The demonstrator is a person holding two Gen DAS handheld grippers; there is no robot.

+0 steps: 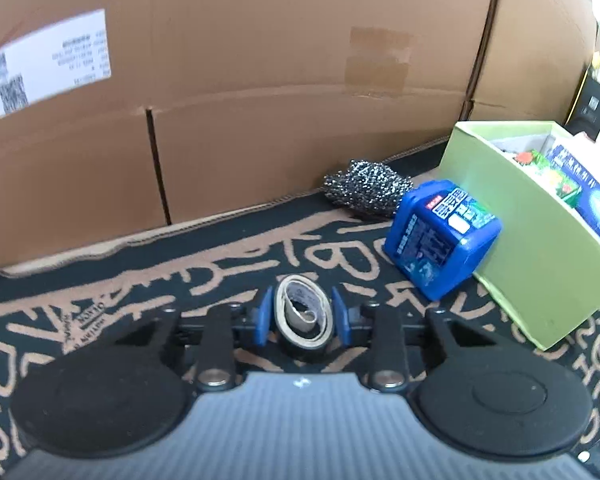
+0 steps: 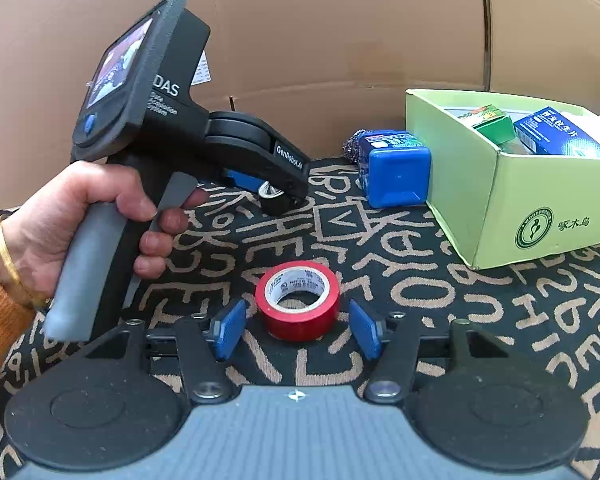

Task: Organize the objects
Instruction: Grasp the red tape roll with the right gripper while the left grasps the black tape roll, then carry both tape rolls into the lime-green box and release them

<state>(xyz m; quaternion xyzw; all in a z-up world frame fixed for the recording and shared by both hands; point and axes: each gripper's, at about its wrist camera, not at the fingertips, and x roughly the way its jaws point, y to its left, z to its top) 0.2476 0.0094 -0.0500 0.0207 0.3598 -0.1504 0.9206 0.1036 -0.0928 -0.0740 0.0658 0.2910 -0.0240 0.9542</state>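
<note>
Left wrist: gripper around black tape

Both wrist cameras sit low and close over the patterned mat, angled down toward the cardboard wall. Both views share the green box and blue container.

Left gripper pads nearly closed; right gripper jaws apart.

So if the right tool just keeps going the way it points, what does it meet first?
The red tape. It lies on the mat directly ahead, already between the open fingers of the right tool, clear of both. Beyond it is bare mat.
</note>
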